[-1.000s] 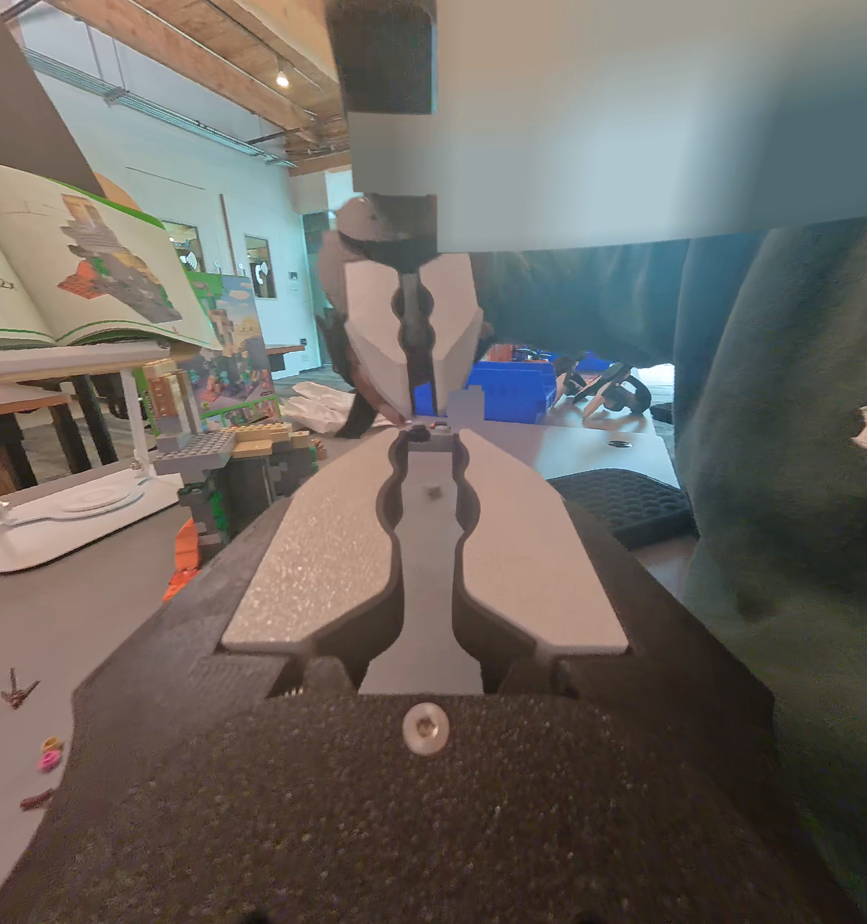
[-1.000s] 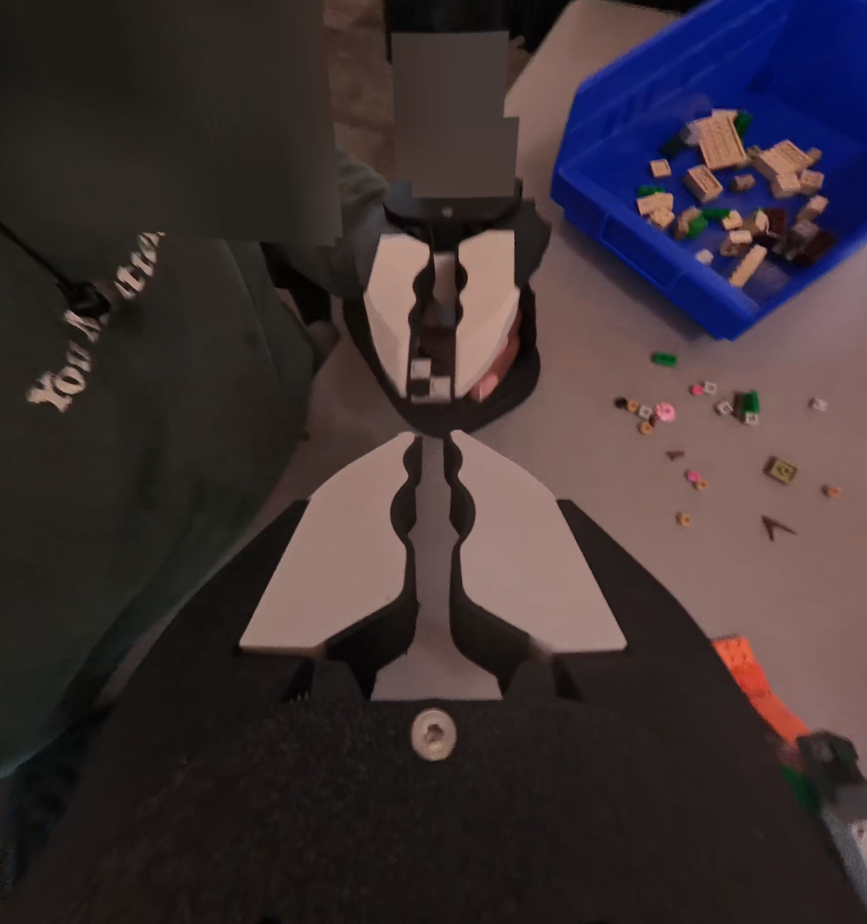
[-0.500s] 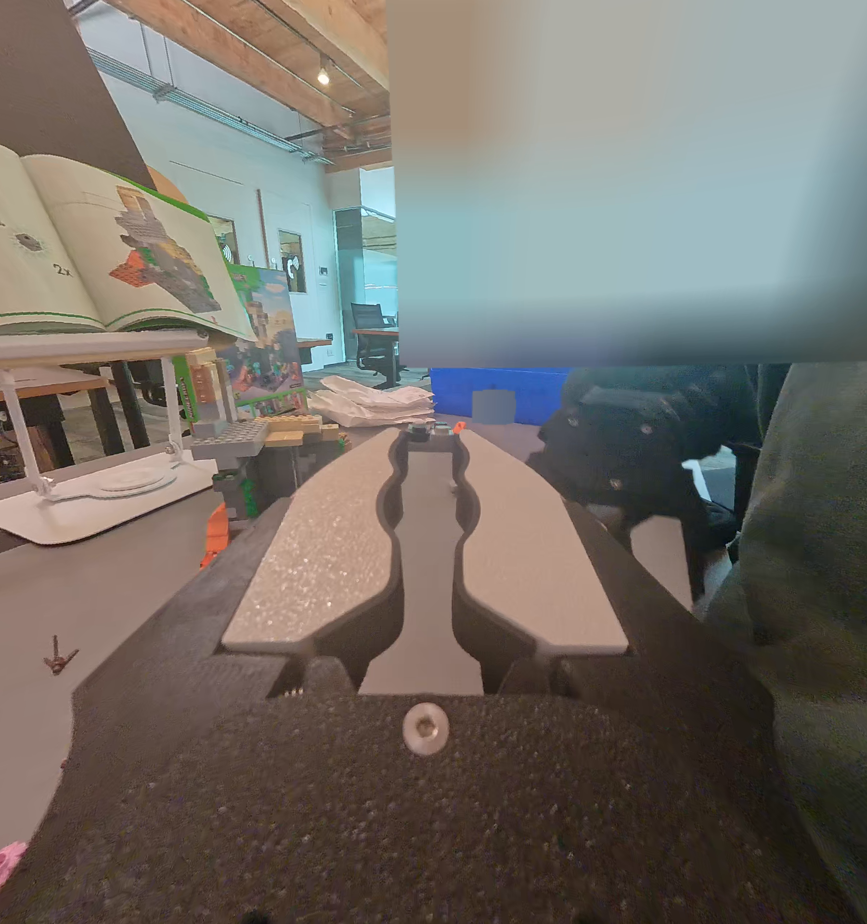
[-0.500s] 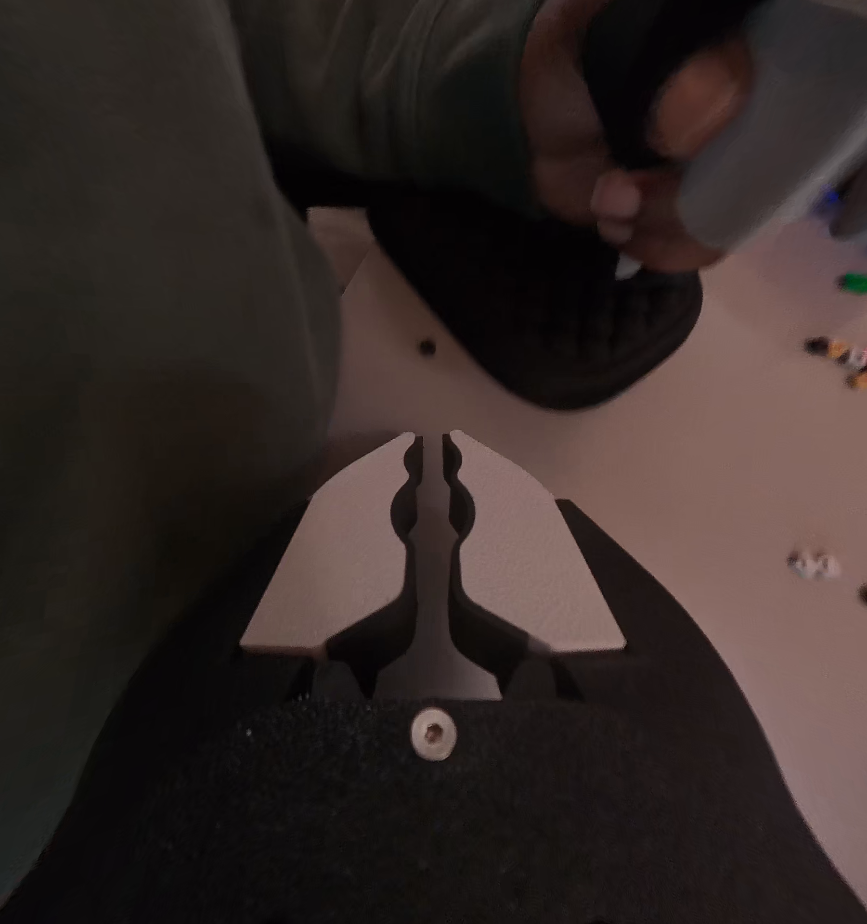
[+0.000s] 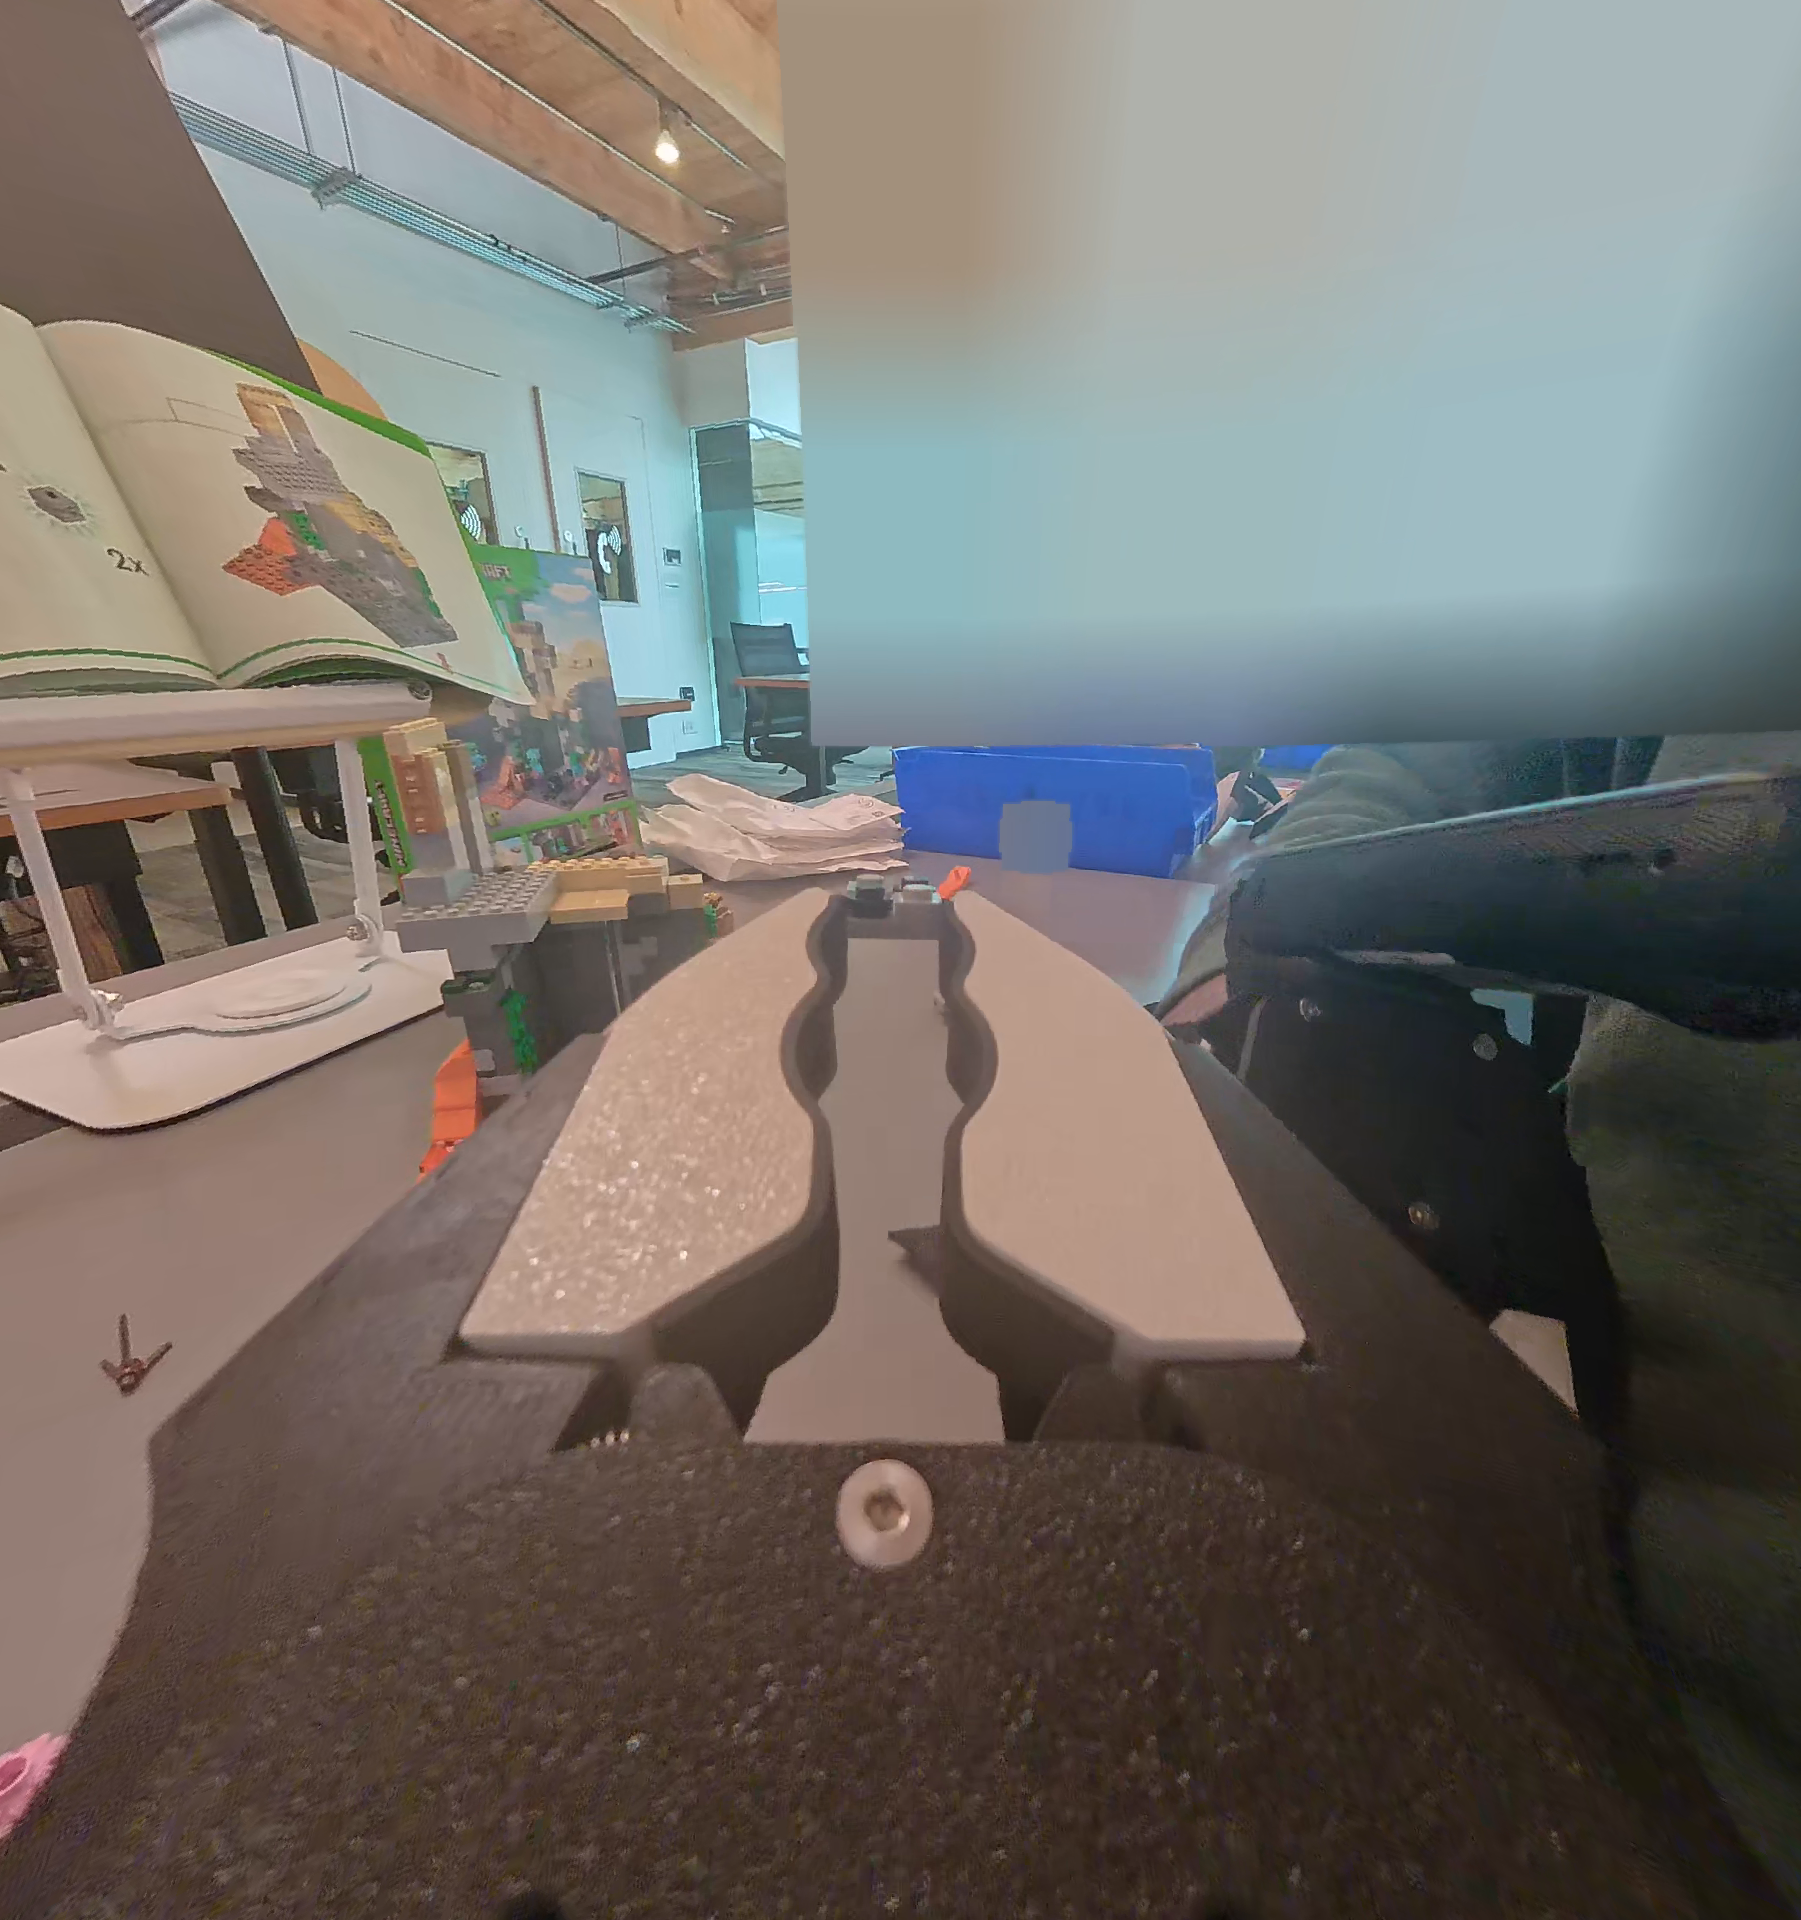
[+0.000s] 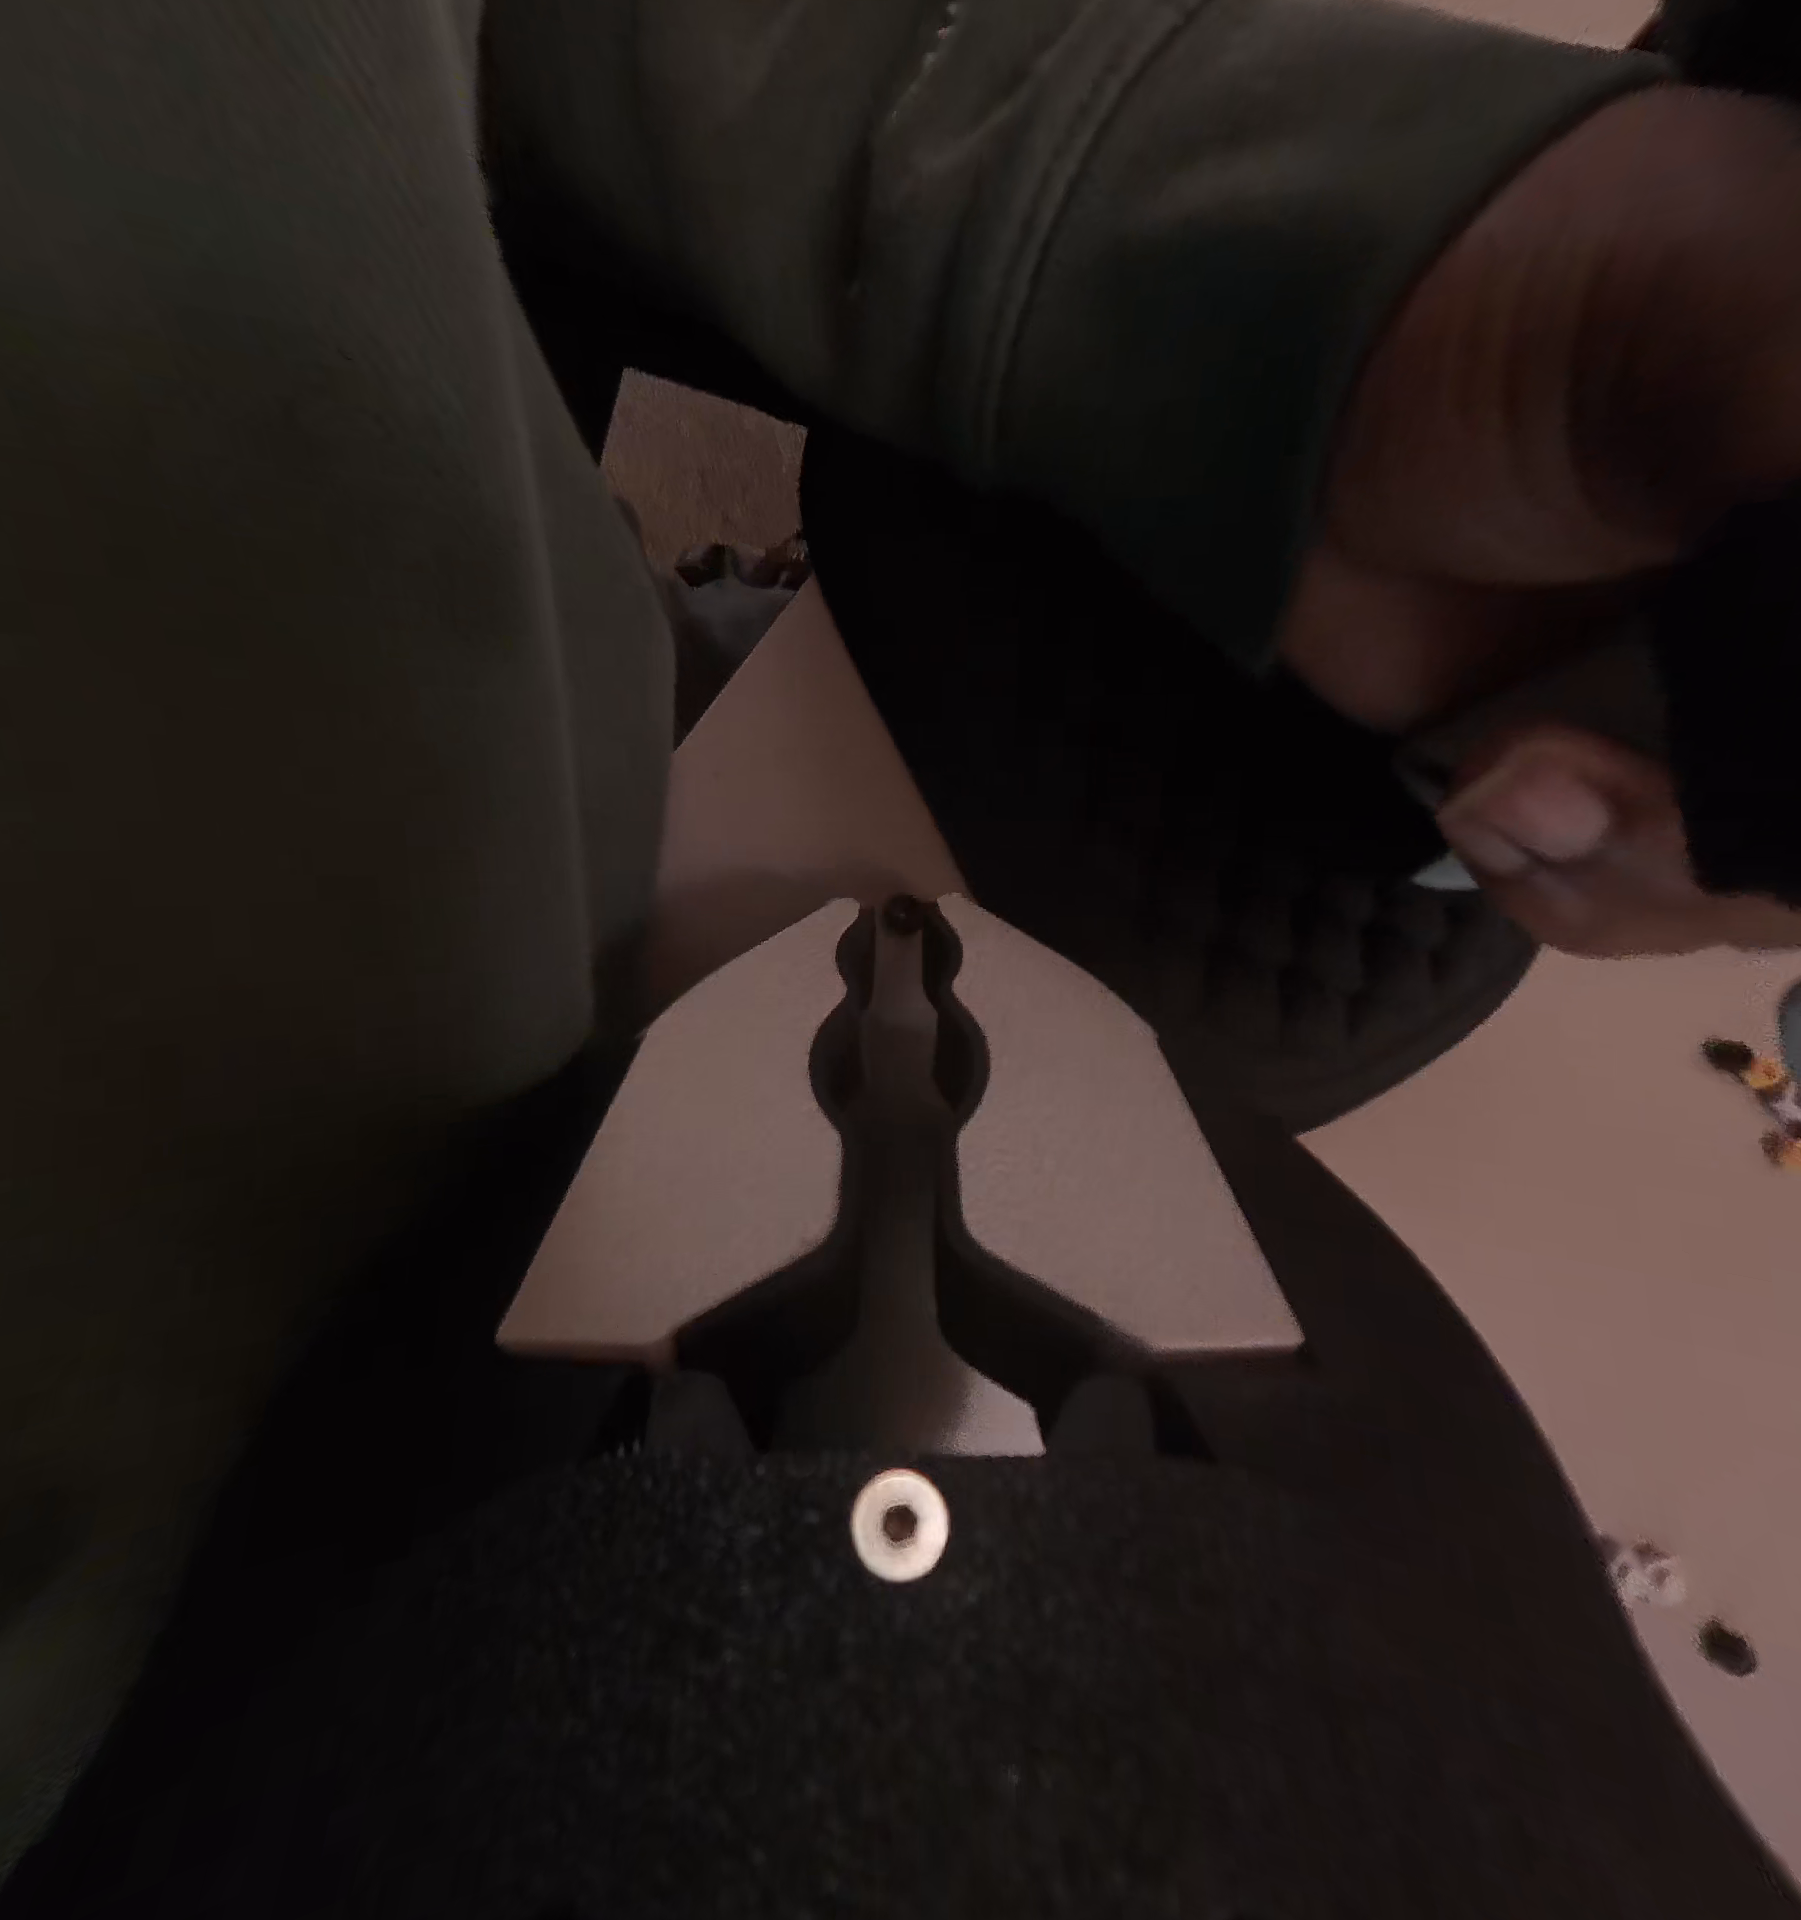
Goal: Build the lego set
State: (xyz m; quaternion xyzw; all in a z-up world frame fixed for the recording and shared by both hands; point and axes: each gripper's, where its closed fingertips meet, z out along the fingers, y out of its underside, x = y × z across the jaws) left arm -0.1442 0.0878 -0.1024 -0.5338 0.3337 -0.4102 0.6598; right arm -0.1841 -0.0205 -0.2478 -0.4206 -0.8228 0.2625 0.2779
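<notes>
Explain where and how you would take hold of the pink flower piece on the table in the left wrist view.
Grip the pink flower piece across its petal rim, coming down from above and closing on opposite petals. It sits low on the grey table with bare surface around it, so a sideways approach would probably just push it.

A small grey lego piece (image 5: 894,891) (studs up) sits clamped at the fingertips.
</notes>
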